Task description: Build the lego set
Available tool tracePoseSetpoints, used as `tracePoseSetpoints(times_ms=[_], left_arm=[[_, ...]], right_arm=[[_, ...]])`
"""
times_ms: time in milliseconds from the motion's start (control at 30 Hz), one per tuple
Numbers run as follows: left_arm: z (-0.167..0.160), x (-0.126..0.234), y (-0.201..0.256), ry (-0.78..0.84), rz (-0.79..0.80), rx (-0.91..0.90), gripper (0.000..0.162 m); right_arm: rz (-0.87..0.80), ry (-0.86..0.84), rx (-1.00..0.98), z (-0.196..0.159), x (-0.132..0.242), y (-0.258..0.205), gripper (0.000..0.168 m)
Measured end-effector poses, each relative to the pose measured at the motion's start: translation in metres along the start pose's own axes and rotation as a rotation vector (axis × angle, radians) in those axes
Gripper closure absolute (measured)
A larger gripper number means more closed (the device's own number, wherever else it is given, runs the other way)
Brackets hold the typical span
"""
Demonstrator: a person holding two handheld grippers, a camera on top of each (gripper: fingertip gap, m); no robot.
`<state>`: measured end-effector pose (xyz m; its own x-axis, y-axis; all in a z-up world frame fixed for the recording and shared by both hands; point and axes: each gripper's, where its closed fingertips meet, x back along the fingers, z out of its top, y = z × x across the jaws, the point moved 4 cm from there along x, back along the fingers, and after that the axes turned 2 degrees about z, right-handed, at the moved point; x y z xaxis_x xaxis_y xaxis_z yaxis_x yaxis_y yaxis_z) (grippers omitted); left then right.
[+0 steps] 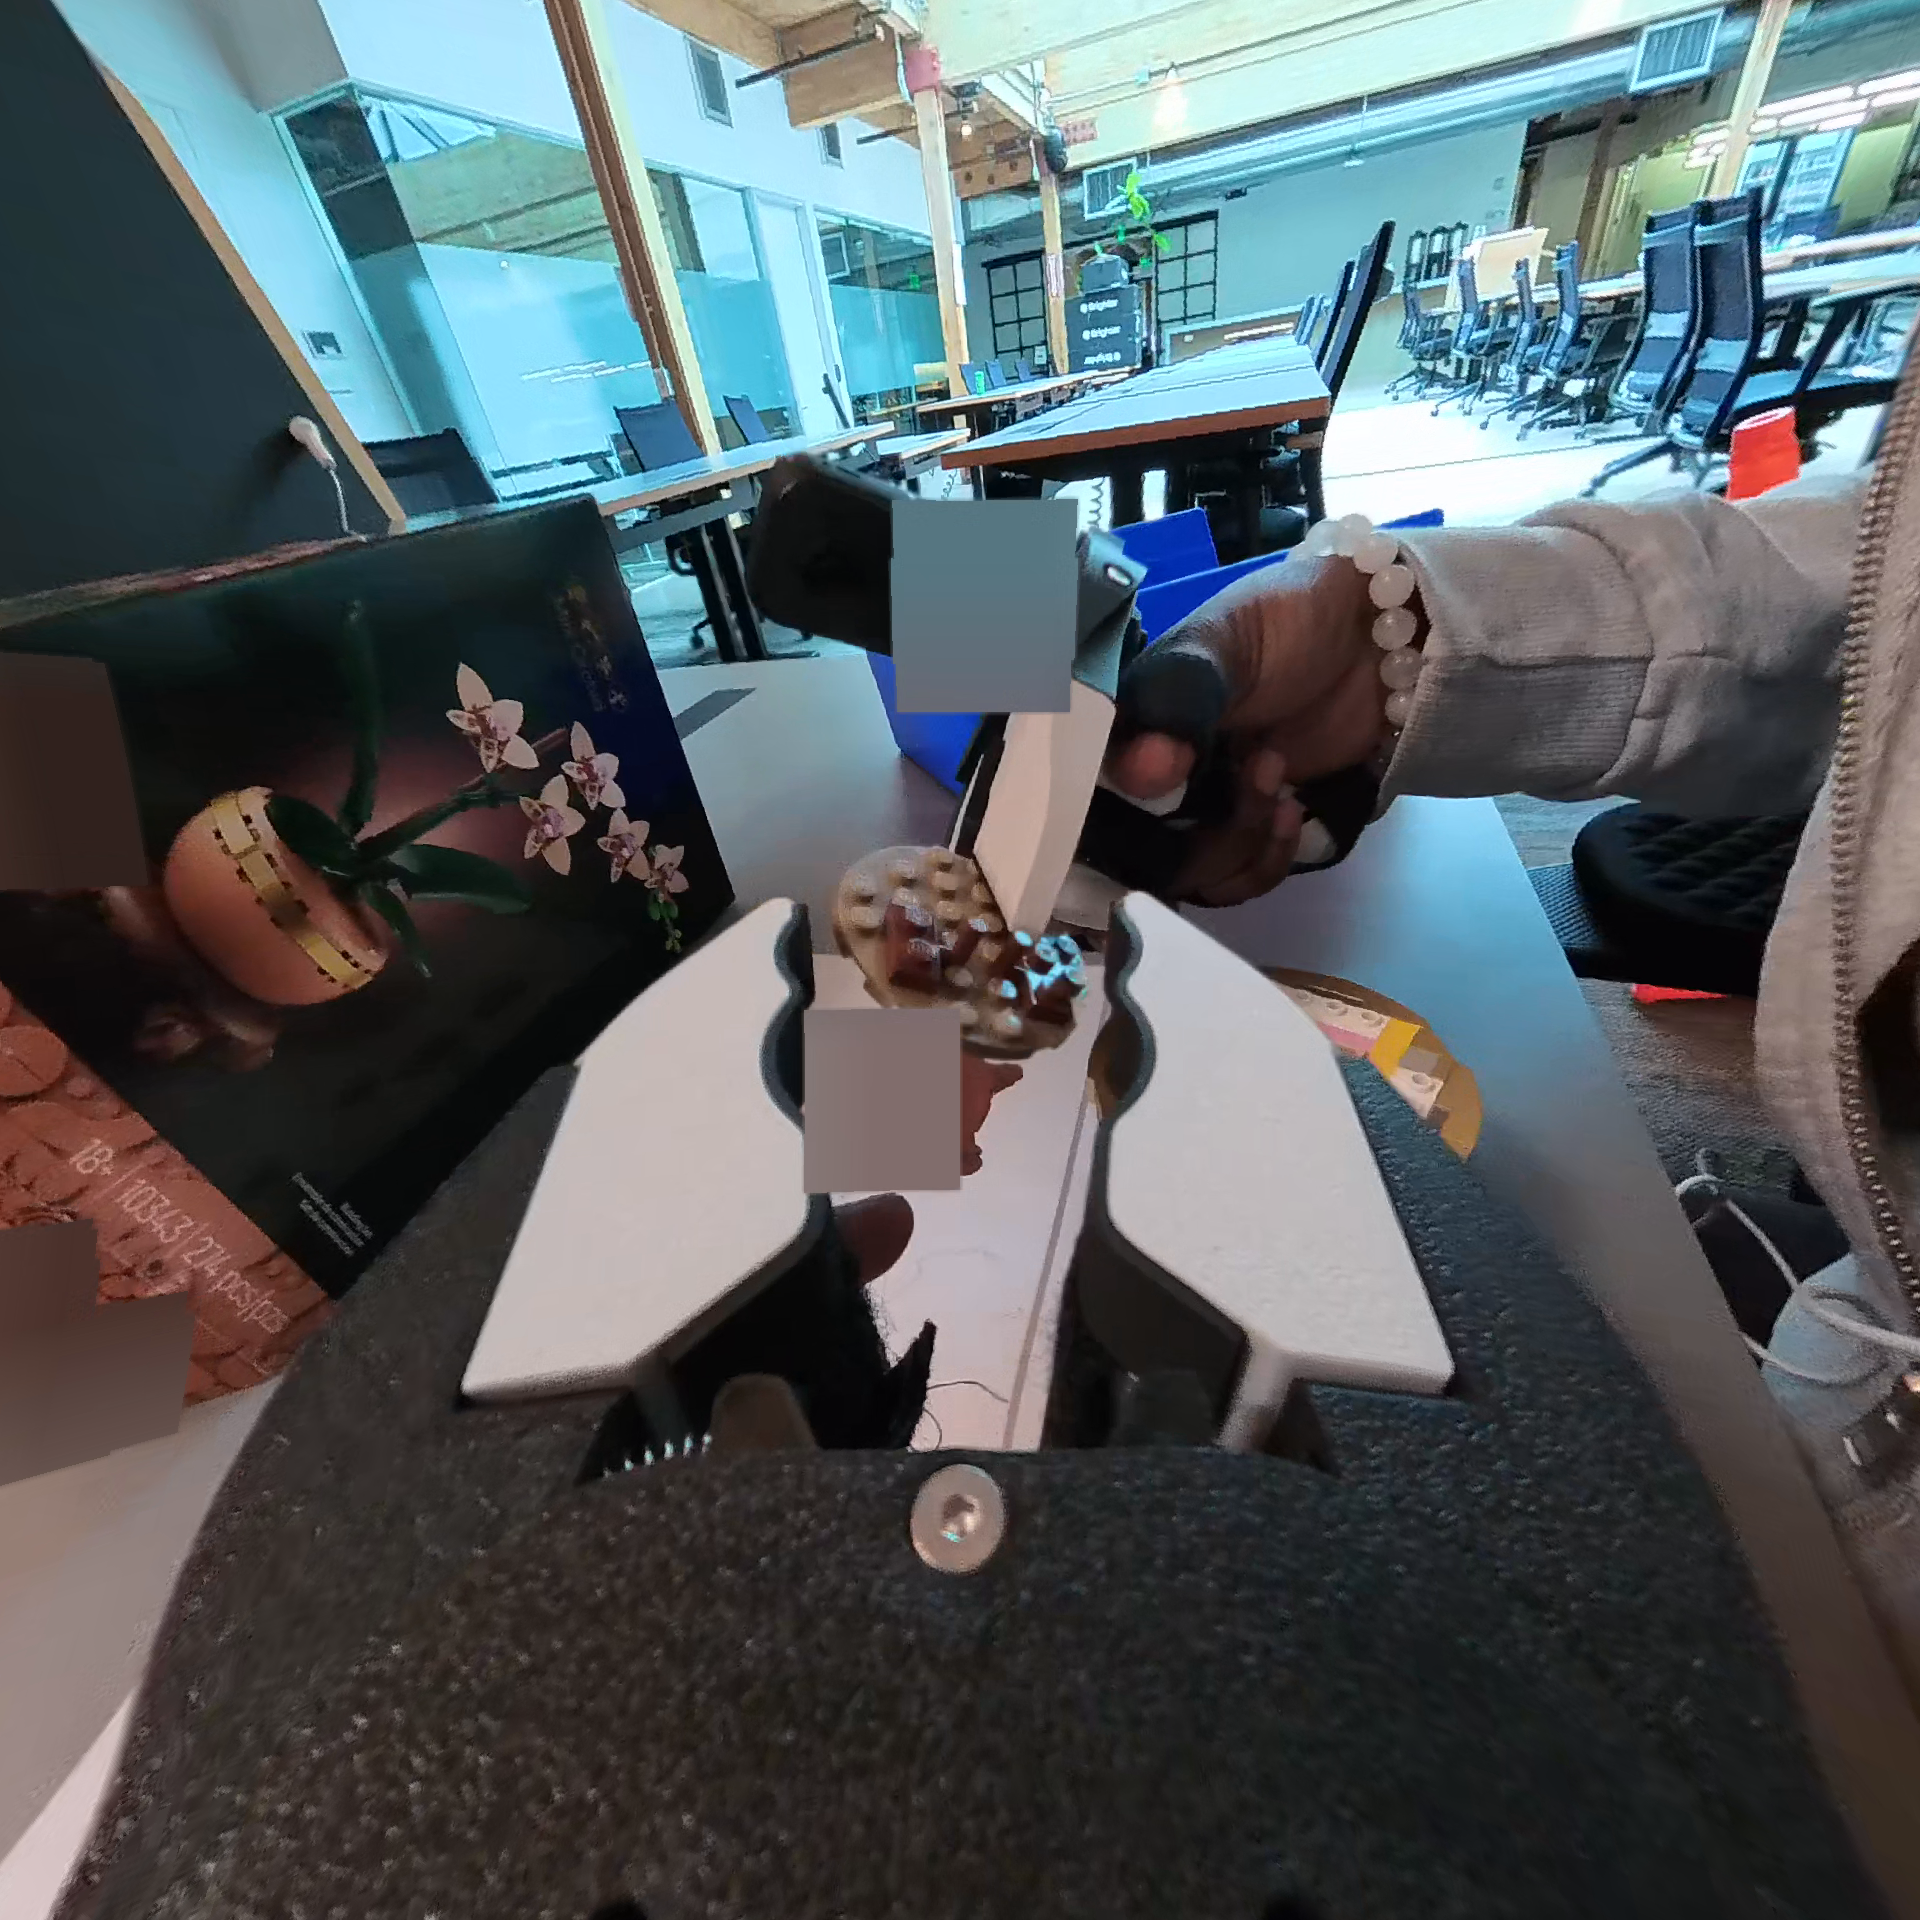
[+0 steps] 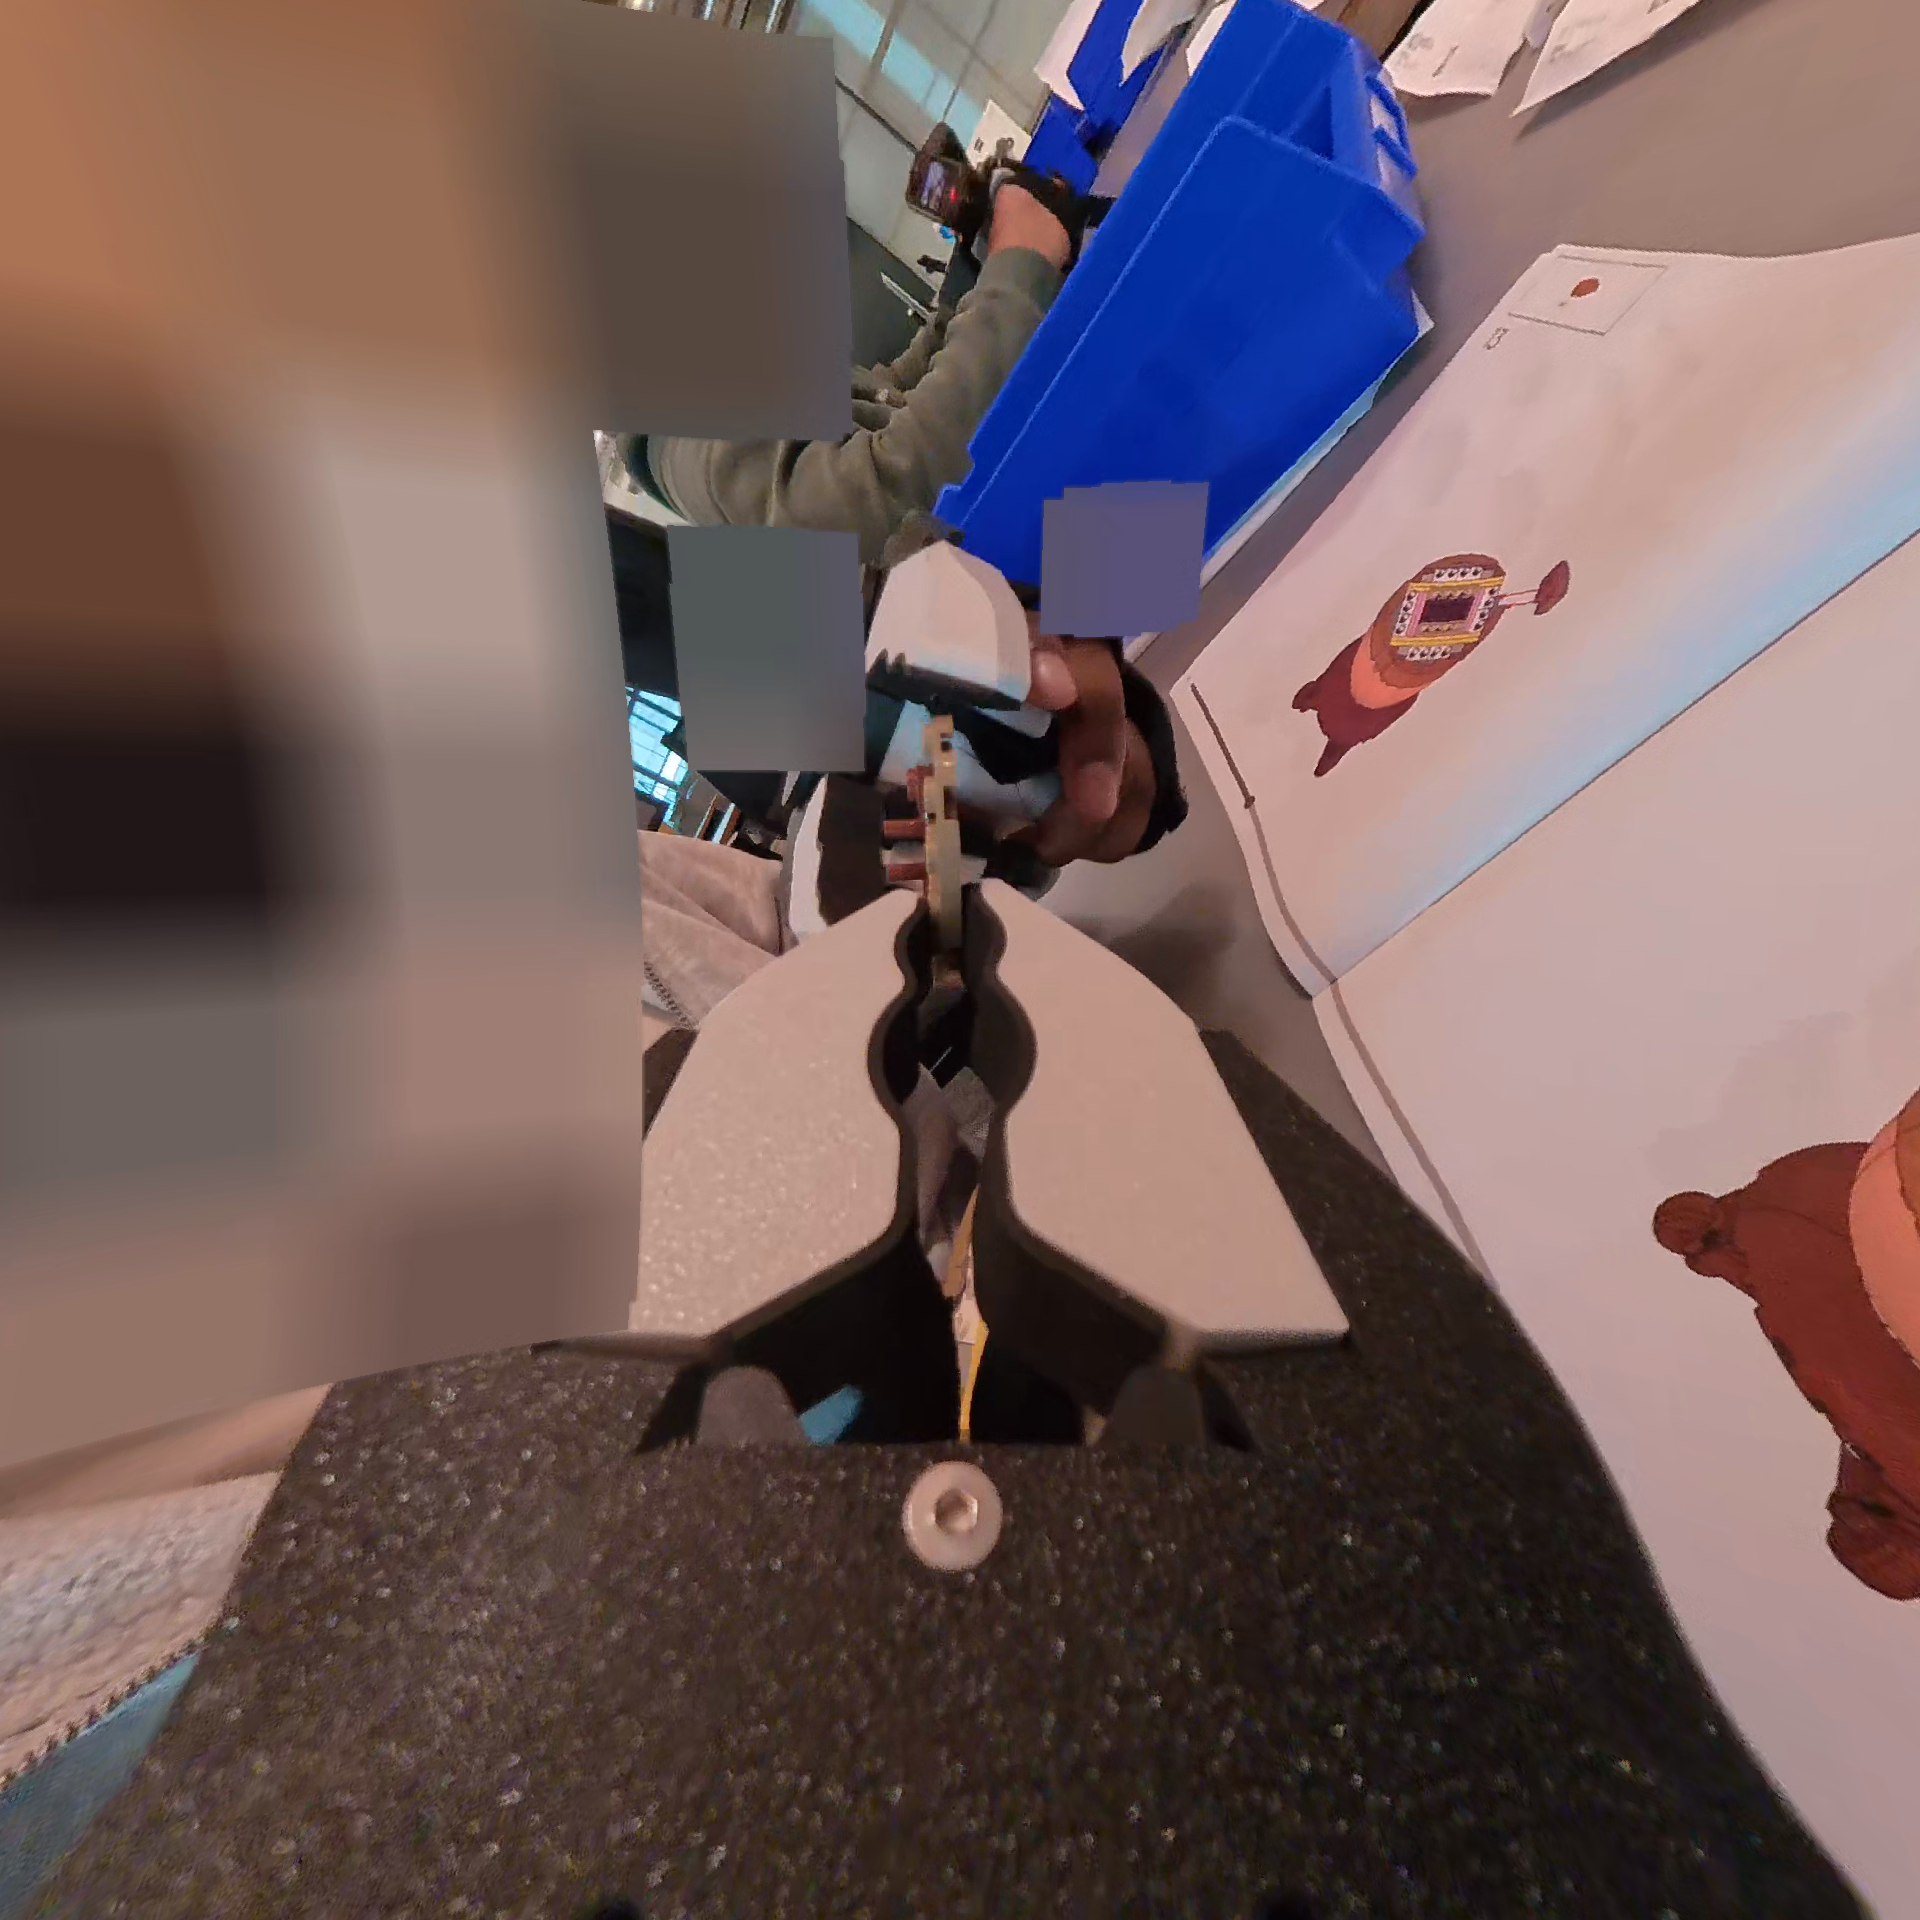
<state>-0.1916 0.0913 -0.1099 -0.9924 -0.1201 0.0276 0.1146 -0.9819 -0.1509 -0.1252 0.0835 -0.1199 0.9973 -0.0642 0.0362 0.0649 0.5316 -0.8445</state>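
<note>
The right tongs [image 2: 948, 920] are pinching the edge of a tan round plate [image 2: 943, 821], seen edge-on in the right wrist view, with brown pieces [image 2: 906, 831] sticking out at 9 o'clock. In the left wrist view the plate [image 1: 935, 940] is hanging in the air just beyond the left tongs [image 1: 956, 971], which are standing spread and gripping nothing, while the right tongs [image 1: 1029, 831] are coming down onto it from 1 o'clock. The box [image 1: 343, 862] is leaning at 9 o'clock on the surface [image 1: 1455, 935]. An open booklet [image 2: 1558, 727] is lying at 3 o'clock in the right wrist view, a blue bin [image 2: 1226, 312] beyond it at 1 o'clock.
</note>
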Motion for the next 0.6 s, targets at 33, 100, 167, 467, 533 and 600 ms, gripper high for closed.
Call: tracePoseSetpoints(times_ms=[33,100,167,467,533,600], left_arm=[[0.0003,0.0,0.0004,0.001,-0.001,-0.01,0.111],[0.0007,-0.0003,0.002,0.005,-0.008,-0.011,0.117],[0.001,-0.0006,0.0029,0.013,-0.006,-0.005,0.122],[0.0012,-0.002,0.0035,-0.016,0.003,-0.037,0.117],[0.0017,-0.0015,0.0025,-0.012,-0.001,-0.026,0.119],[0.0019,-0.0011,0.0015,-0.005,-0.001,-0.018,0.12]], right_arm=[[0.003,-0.005,-0.003,-0.001,-0.0003,-0.0007,0.164],[0.002,-0.018,-0.004,-0.0025,-0.0001,-0.0012,0.164],[0.007,-0.028,-0.005,-0.0032,0.0009,-0.0017,0.164],[0.014,-0.041,0.01,0.0,0.0026,-0.0042,0.164],[0.018,-0.035,0.018,0.0008,0.0025,-0.0045,0.164],[0.023,-0.034,0.024,0.0013,0.0022,-0.0037,0.164]])
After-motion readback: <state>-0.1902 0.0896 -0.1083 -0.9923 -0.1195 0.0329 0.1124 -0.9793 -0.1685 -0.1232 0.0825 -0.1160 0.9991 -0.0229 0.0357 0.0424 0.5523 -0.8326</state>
